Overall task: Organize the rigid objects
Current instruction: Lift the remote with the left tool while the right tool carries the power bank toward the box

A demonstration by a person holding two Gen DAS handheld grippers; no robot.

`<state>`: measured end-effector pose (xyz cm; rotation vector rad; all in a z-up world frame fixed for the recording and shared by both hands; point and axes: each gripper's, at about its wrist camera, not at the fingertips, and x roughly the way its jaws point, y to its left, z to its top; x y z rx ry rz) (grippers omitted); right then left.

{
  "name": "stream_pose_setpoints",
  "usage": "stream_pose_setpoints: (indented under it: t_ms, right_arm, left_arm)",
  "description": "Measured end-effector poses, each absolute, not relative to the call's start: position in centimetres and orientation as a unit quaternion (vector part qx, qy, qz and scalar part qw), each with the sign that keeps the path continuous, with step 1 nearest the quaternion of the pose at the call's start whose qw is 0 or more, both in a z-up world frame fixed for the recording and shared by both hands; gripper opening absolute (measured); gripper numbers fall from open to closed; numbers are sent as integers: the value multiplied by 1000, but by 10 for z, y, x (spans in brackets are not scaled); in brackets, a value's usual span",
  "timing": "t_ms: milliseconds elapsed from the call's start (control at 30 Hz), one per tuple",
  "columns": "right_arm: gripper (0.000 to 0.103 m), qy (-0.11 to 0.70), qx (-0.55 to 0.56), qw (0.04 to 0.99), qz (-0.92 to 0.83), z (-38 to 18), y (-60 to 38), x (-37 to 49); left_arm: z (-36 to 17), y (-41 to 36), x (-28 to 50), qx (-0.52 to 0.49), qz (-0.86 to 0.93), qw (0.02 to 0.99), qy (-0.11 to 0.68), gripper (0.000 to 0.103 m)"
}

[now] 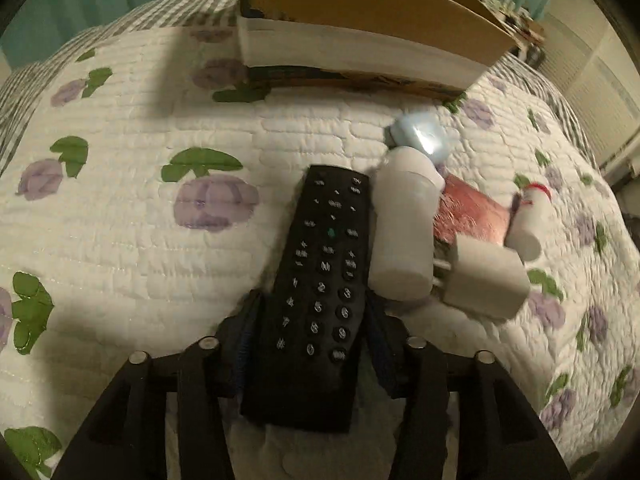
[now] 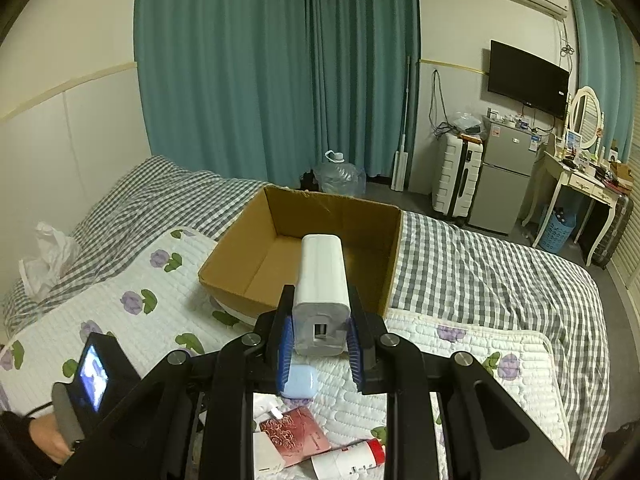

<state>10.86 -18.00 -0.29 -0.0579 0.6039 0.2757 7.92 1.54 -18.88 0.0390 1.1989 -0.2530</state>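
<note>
- Bedroom with teal curtains [image 2: 276, 68]; a bed [image 2: 480, 272] in grey checked bedding carries a white quilted pad [image 1: 120, 220] printed with purple flowers and green leaves.
- An open cardboard box [image 2: 304, 248] stands on the bed at the far edge of the pad; what shows of its inside in the right wrist view is bare.
- Left tongs [image 1: 316, 320]: pointed steeply down at the pad. A black remote [image 1: 324, 264] lies lengthwise between the two fingers. Jaws parted; whether the pads touch the remote's sides cannot be told, as the frame is blurred there.
- Just right of the remote, touching or nearly so: a white cylindrical container [image 1: 404, 232], and beyond it a pale blue case [image 1: 420, 136].
- Further right in the same cluster: a white plug adapter [image 1: 484, 280], a red patterned packet [image 1: 472, 216] and a white tube with a red cap [image 1: 528, 224].
- Right tongs [image 2: 320, 332]: clenched on a white rectangular charger [image 2: 322, 280], held off the bed in front of the box, its port end facing the camera.
- A person's hand [image 2: 48, 440] grips the left device's handle at the lower left of the right wrist view.
</note>
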Motion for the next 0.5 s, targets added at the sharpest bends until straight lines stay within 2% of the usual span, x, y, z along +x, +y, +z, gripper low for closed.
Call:
stream_pose_setpoints:
  t_ms: [67, 233, 500]
  right_arm:
    - [22, 297, -31, 945, 136, -4, -178, 111]
    - [22, 300, -29, 944, 138, -6, -177, 120]
    - [22, 295, -30, 944, 143, -4, -172, 136]
  left_arm:
    - [-184, 19, 79, 17, -119, 826, 551, 42]
    - [-163, 27, 78, 23, -105, 844, 526, 42]
    - [-84, 30, 87, 33, -91, 894, 438, 42]
